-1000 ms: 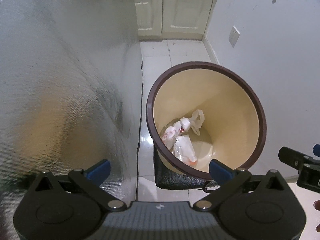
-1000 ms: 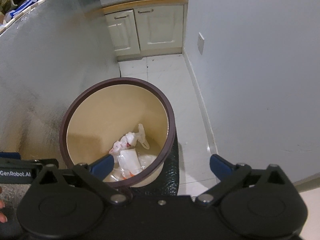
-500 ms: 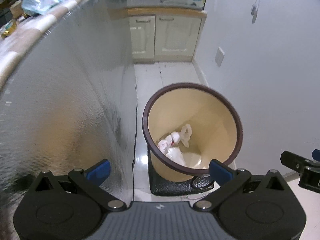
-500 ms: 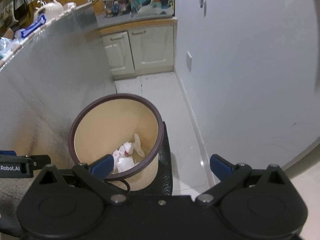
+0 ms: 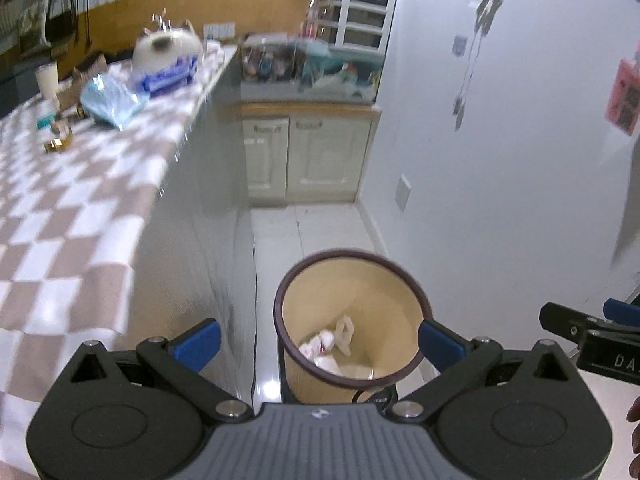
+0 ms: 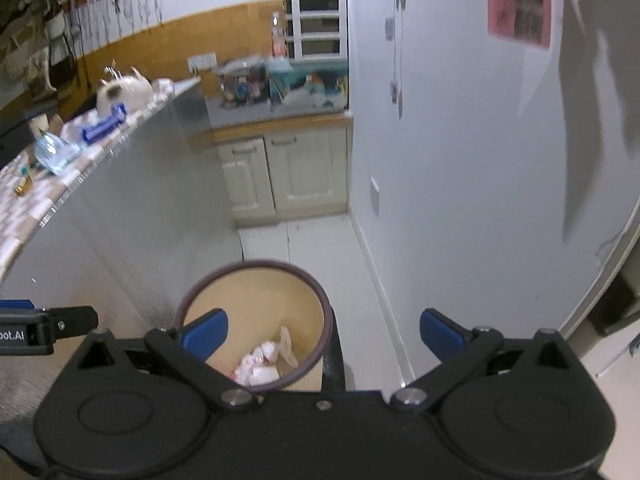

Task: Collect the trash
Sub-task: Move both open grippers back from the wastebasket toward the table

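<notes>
Both my left tool (image 5: pixel 318 338) and right tool (image 6: pixel 323 334) hang spread and empty above the bin (image 5: pixel 352 320); its crumpled wrappers (image 5: pixel 326 344) look light, soft, easily pinched.

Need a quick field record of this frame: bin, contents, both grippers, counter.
bin: tan trash bin with dark rim, on the floor beside the counter
contents: crumpled white wrappers at the bottom
left gripper: open, empty, above the bin
right gripper: open, empty, above the bin
counter: checkered counter, to the left, with a blue plastic bag on top
</notes>
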Demonstrator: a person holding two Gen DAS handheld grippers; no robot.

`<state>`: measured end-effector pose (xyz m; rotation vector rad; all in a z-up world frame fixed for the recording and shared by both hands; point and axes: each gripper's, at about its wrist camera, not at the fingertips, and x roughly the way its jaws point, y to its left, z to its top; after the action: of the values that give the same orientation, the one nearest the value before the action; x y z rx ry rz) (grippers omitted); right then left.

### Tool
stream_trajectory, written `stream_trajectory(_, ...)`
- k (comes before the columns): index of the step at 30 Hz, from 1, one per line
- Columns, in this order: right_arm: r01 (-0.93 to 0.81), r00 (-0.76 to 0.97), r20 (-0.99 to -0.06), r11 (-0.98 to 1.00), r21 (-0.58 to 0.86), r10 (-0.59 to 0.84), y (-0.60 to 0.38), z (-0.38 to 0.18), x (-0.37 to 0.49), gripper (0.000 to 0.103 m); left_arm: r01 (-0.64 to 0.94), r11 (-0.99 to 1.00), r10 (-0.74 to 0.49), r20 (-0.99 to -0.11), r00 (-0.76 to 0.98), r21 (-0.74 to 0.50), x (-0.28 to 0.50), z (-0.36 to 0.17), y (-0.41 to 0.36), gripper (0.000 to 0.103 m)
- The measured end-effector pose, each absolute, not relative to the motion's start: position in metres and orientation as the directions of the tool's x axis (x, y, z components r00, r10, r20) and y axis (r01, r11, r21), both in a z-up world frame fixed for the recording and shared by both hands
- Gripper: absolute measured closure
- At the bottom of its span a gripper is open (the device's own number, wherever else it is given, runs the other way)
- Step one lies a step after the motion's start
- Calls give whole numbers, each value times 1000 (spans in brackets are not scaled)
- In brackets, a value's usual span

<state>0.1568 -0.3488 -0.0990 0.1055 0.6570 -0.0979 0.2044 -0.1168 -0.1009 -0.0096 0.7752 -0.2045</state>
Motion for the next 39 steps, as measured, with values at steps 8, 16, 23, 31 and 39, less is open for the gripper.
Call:
stream_trajectory(8, 86, 850, -526, 993, 85, -29, -333, -57, 145, 0, 218, 974, -208, -613, 762, -59, 182, -63, -103, 0)
stream_trajectory(16, 16, 898, -439, 998, 64, 13, -295, -22, 152, 0, 204, 978, -192, -510, 839, -32, 175, -16, -68, 0)
stream_trajectory(23, -57, 912, -403, 996, 62, 78, -259, -3, 168, 0, 176, 984, -169, -452, 876, -28, 182, 14, -29, 0)
stream_trajectory(31, -138, 923, -356, 989, 44, 145, -209, 26, 195, 0, 130, 991, -115, -385, 916, 15, 203, 52, 22, 0)
stream_trajectory(39, -224, 929, -292, 974, 41, 226, -154, 61, 231, 0, 53, 997, -30, -313, 949, 63, 233, 89, 81, 0)
